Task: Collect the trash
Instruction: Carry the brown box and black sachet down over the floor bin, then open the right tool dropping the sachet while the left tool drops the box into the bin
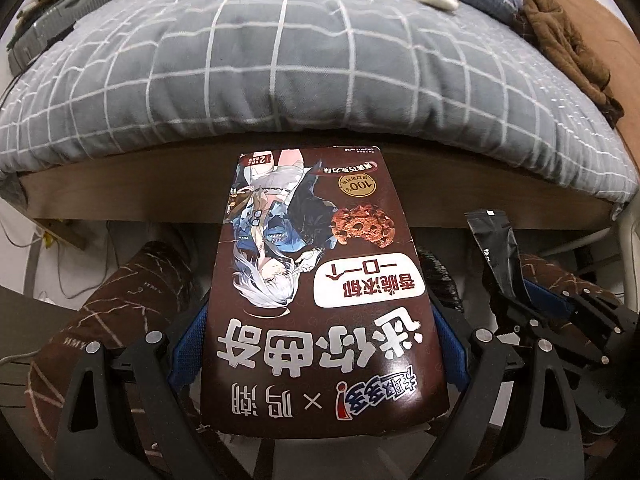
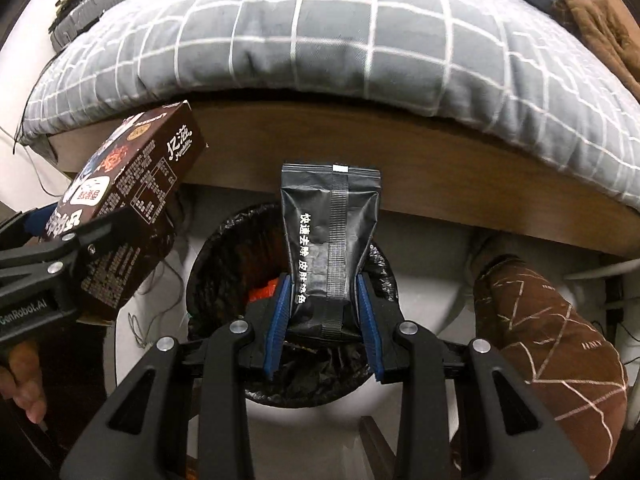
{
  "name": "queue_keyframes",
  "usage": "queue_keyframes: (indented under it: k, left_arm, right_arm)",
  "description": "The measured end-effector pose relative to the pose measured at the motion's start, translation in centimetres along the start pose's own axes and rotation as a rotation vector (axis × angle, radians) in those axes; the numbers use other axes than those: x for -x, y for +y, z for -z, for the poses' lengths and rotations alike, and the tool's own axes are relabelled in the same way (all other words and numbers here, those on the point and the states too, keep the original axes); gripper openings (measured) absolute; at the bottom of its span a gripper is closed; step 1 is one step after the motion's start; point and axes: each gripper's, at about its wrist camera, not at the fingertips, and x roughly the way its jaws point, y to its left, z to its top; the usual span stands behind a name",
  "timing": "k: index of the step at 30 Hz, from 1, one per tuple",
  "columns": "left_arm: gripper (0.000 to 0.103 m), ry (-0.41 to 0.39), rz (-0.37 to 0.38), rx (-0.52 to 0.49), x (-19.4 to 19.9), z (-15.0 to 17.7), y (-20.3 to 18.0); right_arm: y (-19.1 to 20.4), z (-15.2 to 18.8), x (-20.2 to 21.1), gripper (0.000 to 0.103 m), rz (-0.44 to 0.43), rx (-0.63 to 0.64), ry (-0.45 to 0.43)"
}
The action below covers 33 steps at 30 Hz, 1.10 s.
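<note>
Grey cotton with a white grid covered the quilted duvet (image 1: 304, 72), which filled the upper half of both wrist views and overhung a brown wooden bed frame (image 2: 460, 168) from nine to three o'clock. A crumpled brown garment (image 1: 568, 48) lay on the bed at two o'clock in the left view.

Below the frame, at six o'clock in the right view, stood a round bin lined with a black plastic bag (image 2: 224, 264), a scrap of orange visible inside. A knee in brown trousers with thin pale lines (image 2: 560, 328) sat at four o'clock, just beside the bin.

The brown cardboard biscuit box printed with a silver-haired cartoon figure (image 1: 316, 280) occupied the centre of the left view. The left gripper (image 1: 320, 344) was clamped on it, the blue pads pressing its long sides. In the right view this box appeared at nine o'clock, beside the bin rather than over it.

The slim black foil sachet with white lettering (image 2: 330, 240) stood upright at the centre of the right view, directly over the bin mouth. The right gripper (image 2: 325, 316) was clenched on its lower end, both blue pads touching it. A hand (image 2: 24, 384) showed at eight o'clock.
</note>
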Motion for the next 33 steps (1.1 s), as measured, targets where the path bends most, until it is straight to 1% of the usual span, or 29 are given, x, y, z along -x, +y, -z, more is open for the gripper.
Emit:
queue_keyframes:
  k: [4, 8, 10, 12, 17, 19, 22, 24, 27, 33]
  left_arm:
    - [0.090, 0.012, -0.010, -0.001, -0.9, -0.3, 0.5]
    - [0.090, 0.018, -0.021, 0.019, -1.5, -0.5, 1.5]
    - [0.090, 0.019, -0.022, 0.031, -1.4, -0.5, 1.6]
    - [0.090, 0.017, -0.024, 0.036, -1.3, -0.4, 1.9]
    - [0.090, 0.016, -0.023, 0.053, -1.1, -0.1, 1.9]
    - [0.090, 0.015, -0.017, 0.052, -1.1, -0.3, 1.7]
    - [0.090, 0.020, -0.007, 0.044, -1.6, -0.5, 1.5]
    - [0.090, 0.024, 0.001, 0.040, -1.7, -0.3, 1.8]
    - [0.090, 0.031, 0.014, 0.033, -1.9, -0.3, 1.0]
    - [0.090, 0.033, 0.039, -0.006, -2.2, -0.4, -1.6]
  right_arm:
    - [0.6, -0.4, -1.3, 0.033, -0.015, -0.002, 0.032]
    - [1.5, -0.7, -2.4, 0.036, -0.032, 0.009, 0.048]
    - [2.1, -0.8, -2.6, 0.040, -0.033, 0.023, 0.042]
    - [2.2, -0.7, -2.8, 0.041, -0.032, 0.028, 0.039]
    - [1.8, -0.5, -2.9, 0.055, -0.022, 0.031, 0.027]
    - [1.2, -0.4, -2.8, 0.067, -0.006, 0.028, 0.018]
    - [0.1, -0.3, -2.2, 0.078, 0.015, 0.006, 0.004]
    - [-1.4, -0.2, -1.8, 0.081, 0.029, -0.027, -0.005]
    - [-2.9, 0.1, -1.1, 0.087, 0.048, -0.062, -0.015]
    - [-6.6, 0.3, 1.0, 0.091, 0.098, -0.141, -0.062]
